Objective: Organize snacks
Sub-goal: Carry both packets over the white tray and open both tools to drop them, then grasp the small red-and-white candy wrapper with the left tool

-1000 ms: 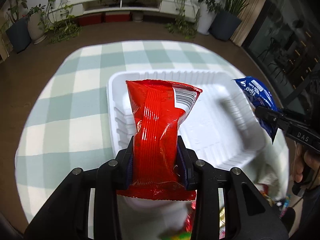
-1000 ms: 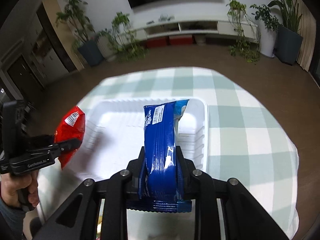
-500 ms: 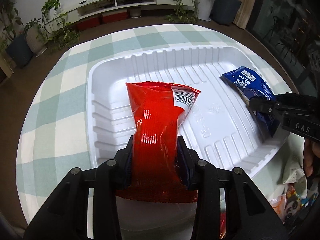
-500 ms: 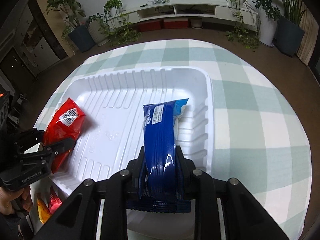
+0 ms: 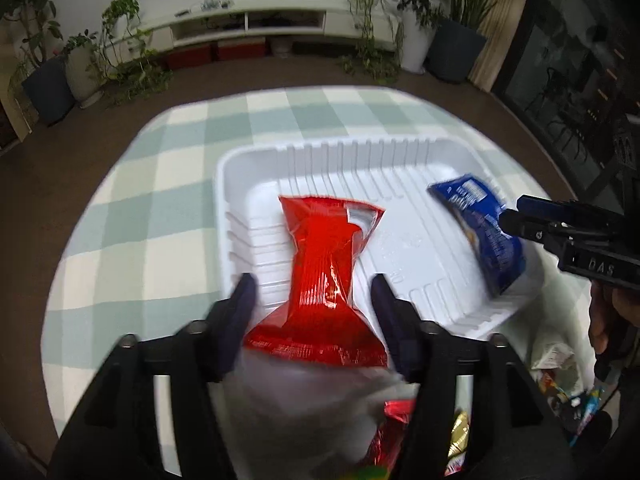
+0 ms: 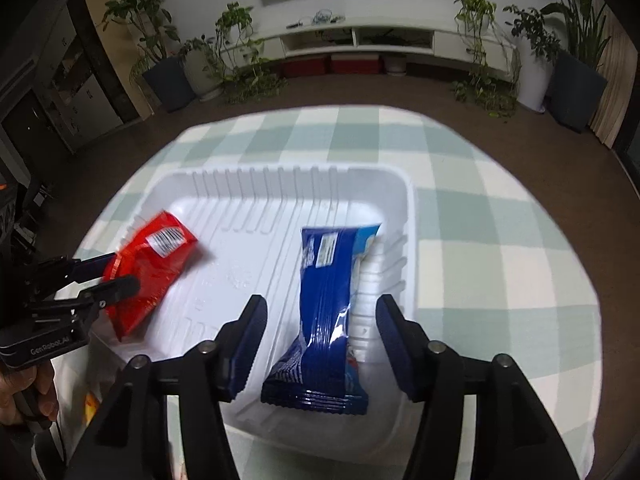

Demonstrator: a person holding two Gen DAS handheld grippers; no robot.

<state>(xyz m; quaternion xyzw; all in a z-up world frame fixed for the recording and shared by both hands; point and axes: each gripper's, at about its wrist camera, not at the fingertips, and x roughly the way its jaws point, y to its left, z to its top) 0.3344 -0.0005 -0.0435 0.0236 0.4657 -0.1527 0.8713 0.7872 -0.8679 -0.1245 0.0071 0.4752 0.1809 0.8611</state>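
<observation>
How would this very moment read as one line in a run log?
left gripper: opening, red packet between jaws | right gripper: opening, blue packet between jaws | both over white tray

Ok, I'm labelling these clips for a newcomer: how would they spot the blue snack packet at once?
Find the white ribbed plastic tray on the green-checked tablecloth. The glossy blue snack packet lies along its right side, between the opening right gripper. Its only tray neighbour is a red packet.
</observation>
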